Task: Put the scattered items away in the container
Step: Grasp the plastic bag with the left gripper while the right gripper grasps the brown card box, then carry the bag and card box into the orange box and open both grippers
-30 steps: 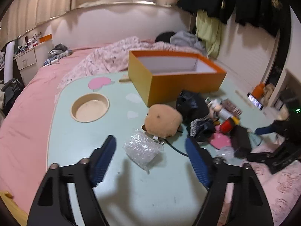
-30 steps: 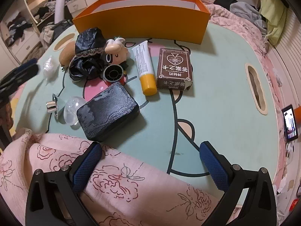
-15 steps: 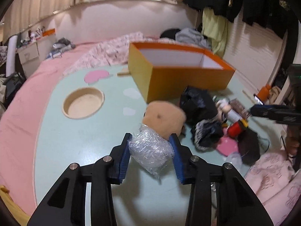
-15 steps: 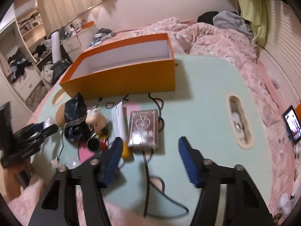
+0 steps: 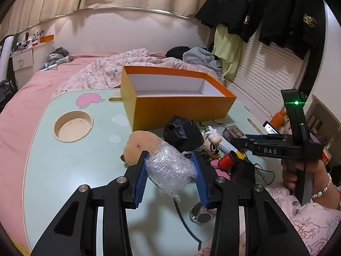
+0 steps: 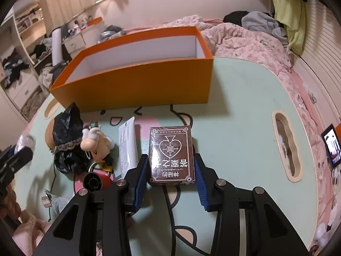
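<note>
Left gripper (image 5: 170, 175): your jaws have just closed and are clamped on the bubble-wrap wad (image 5: 170, 170), one blue pad on each side; it bulges above and below them and is clear of the table.
Right gripper (image 6: 170, 173): your jaws have just been closing and now press both long sides of the brown card box (image 6: 171, 155), spade emblem up; most of the box reaches out past the fingertips.
Orange box (image 5: 177, 100): the container sits straight ahead of both pairs of jaws, well beyond the fingertips, open top, white inside, nothing visible in it from either view.
Table (image 5: 70, 164): mint green with cartoon print; a round recess lies ahead and left of your left jaws.
Tan plush (image 5: 140, 147): just beyond your left jaws, partly behind the wad.
Black plastic bag (image 5: 183, 132): ahead and slightly right of your left jaws; left of your right jaws.
Cartoon figurine (image 6: 96, 140): left of your right jaws, touching the black bag.
White tube (image 6: 127, 147): just left of the card box, lying along it, its near end behind your right gripper's left finger.
Red spool (image 5: 228, 161): right of your left jaws, on the table.
Black cable (image 6: 170, 209): runs on the table under your right jaws.
Your right hand (image 5: 307, 175): seen from the left camera, wrapped round the right gripper's handle, bead bracelet at the wrist.
</note>
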Demonstrator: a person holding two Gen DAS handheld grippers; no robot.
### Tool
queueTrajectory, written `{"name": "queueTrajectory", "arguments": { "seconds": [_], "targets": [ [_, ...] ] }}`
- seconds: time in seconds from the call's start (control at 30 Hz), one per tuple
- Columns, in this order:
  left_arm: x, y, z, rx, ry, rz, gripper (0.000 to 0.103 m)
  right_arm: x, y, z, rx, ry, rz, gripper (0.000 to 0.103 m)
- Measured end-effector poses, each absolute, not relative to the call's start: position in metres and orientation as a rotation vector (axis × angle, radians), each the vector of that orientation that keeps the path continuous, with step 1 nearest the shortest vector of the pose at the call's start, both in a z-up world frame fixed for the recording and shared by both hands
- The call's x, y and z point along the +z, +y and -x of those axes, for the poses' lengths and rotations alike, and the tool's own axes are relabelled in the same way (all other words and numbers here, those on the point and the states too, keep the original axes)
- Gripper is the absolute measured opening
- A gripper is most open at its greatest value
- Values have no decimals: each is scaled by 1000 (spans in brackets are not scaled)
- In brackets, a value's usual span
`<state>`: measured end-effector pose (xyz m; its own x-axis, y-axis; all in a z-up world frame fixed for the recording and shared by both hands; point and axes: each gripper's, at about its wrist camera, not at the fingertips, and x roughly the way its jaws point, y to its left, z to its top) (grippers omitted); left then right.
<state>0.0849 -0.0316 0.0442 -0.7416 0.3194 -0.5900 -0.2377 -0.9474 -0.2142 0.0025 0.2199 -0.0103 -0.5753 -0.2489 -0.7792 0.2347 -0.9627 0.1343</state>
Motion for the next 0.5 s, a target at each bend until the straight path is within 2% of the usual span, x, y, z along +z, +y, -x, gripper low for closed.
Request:
{"name": "queueTrajectory", "arguments": {
  "seconds": [0.5],
  "targets": [
    [74,-16,-54,2682,-123,854,42,31,201,1,-2576,-12,-1098,40]
  ]
}}
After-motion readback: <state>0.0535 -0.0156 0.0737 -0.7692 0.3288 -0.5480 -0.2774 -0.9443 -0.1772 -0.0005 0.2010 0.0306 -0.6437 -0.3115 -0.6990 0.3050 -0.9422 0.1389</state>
